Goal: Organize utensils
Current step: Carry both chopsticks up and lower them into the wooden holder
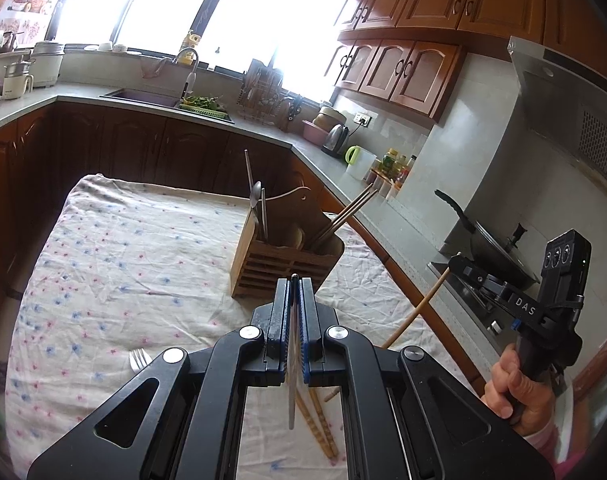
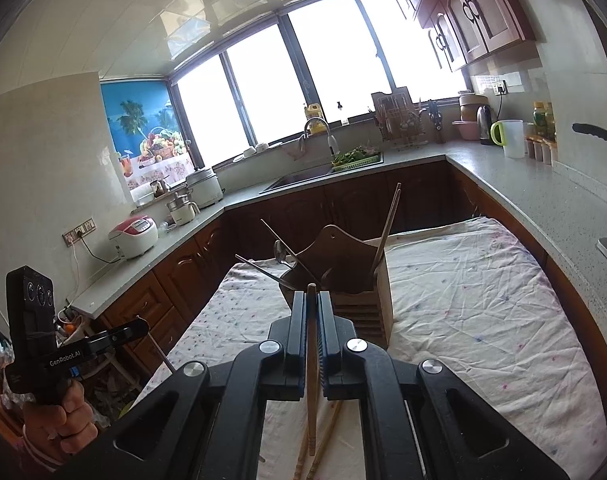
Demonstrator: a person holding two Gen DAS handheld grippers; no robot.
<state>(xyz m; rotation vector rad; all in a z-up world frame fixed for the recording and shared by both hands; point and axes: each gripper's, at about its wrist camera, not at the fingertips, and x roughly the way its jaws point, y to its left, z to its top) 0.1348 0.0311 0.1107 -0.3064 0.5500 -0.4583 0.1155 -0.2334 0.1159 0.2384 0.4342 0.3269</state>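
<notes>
A wooden utensil holder stands on the cloth-covered table and holds a spoon, metal sticks and chopsticks. My left gripper is shut on a thin metal utensil, held above the table just in front of the holder. My right gripper is shut on a wooden chopstick, also just in front of the holder; it shows from the side in the left wrist view. Loose wooden chopsticks and a fork lie on the cloth.
The floral cloth covers the table. Kitchen counters wrap around with a sink, a dish rack, a kettle, rice cookers and a wok on the stove at the right.
</notes>
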